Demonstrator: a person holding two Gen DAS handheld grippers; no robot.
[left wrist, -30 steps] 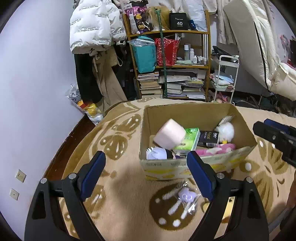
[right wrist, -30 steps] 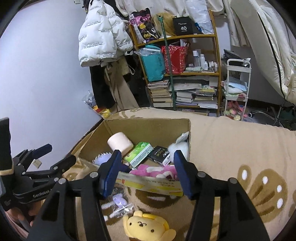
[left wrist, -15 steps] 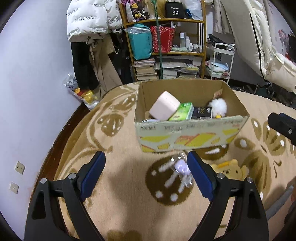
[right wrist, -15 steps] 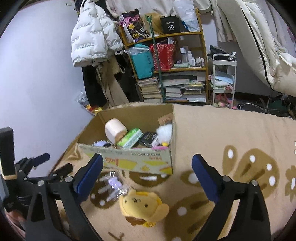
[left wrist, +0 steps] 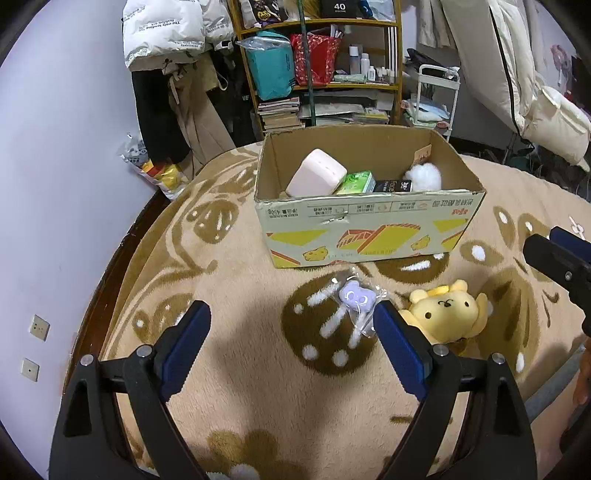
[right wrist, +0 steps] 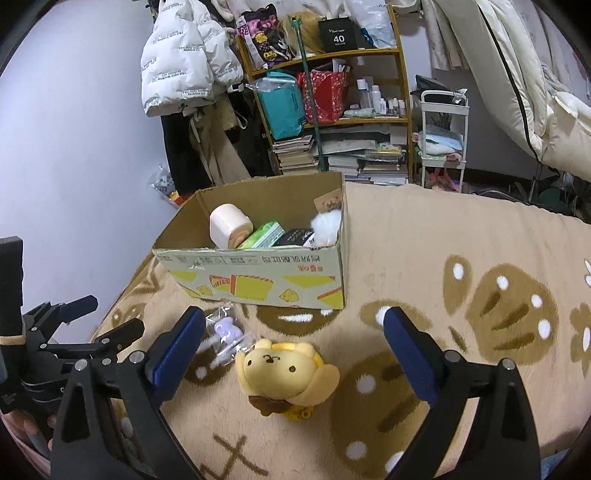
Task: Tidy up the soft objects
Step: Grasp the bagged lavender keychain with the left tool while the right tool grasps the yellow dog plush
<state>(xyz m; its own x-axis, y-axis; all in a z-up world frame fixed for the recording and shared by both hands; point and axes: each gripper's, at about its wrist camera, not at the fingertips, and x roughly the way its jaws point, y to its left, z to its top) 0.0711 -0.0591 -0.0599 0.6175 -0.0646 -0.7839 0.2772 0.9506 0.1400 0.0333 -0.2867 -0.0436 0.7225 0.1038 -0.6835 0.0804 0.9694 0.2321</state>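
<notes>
A cardboard box (left wrist: 369, 225) (right wrist: 258, 280) stands on the beige patterned blanket. It holds a pink roll (left wrist: 316, 179), a green tissue pack (left wrist: 354, 183), a dark packet (left wrist: 393, 185) and a white fluffy toy (left wrist: 424, 176). A yellow plush dog (left wrist: 443, 314) (right wrist: 286, 373) and a small purple toy in a clear bag (left wrist: 356, 297) (right wrist: 227, 332) lie on the blanket in front of the box. My left gripper (left wrist: 291, 339) is open and empty, above the blanket near the purple toy. My right gripper (right wrist: 293, 350) is open and empty, with the yellow plush between its fingers' line.
A cluttered shelf (left wrist: 321, 66) with books, bags and bottles stands behind the box. A white puffer jacket (left wrist: 166, 29) hangs at the back left. A white trolley (left wrist: 436, 96) stands right of the shelf. The blanket's left edge (left wrist: 122, 266) drops to the floor by the wall.
Both grippers have pulled back and away from the box. The right gripper has opened wider. The yellow plush and purple toy have come into full view.
</notes>
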